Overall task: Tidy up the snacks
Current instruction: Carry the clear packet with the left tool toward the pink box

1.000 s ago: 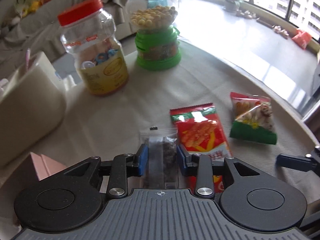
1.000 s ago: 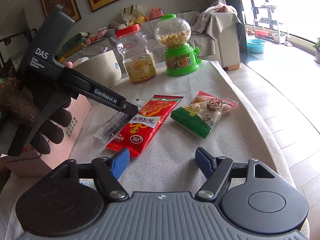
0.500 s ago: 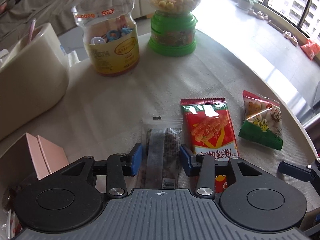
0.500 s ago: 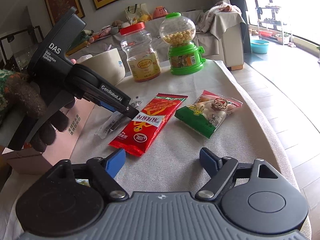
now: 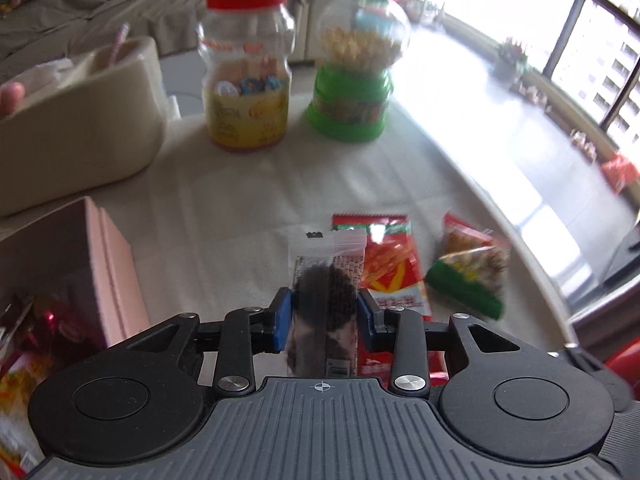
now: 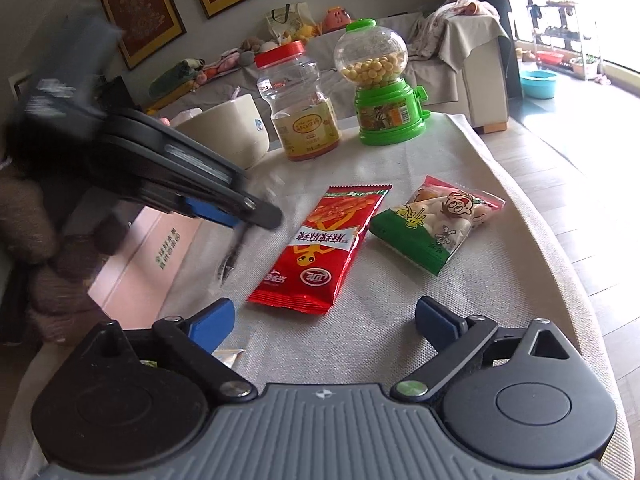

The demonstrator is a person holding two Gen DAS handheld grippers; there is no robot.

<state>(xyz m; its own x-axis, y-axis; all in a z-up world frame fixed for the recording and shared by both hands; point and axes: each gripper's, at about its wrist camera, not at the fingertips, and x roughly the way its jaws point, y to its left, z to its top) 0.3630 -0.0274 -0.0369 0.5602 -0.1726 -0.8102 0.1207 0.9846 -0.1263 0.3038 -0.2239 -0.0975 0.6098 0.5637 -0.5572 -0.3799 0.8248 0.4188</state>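
Observation:
My left gripper (image 5: 325, 316) is shut on a clear packet of dark snack (image 5: 326, 280) and holds it lifted off the cloth. In the right wrist view the left gripper (image 6: 240, 210) hangs above the table with the packet (image 6: 230, 256) dangling below it. A red snack bag (image 6: 320, 244) and a green-and-white snack bag (image 6: 434, 224) lie flat on the cloth; both also show in the left wrist view, the red bag (image 5: 390, 256) and the green bag (image 5: 470, 270). My right gripper (image 6: 324, 320) is open and empty, low in front of the red bag.
A pink box (image 5: 80, 264) holding snacks stands at the left, also seen in the right wrist view (image 6: 148, 256). A cream tub (image 5: 80, 120), a red-lidded jar (image 5: 246, 68) and a green candy dispenser (image 5: 354, 64) stand at the back. The table edge (image 6: 568, 264) curves along the right.
My left gripper closed on the clear packet and lifted it off the cloth, moving back toward the pink box. My right gripper stayed open and nearly still.

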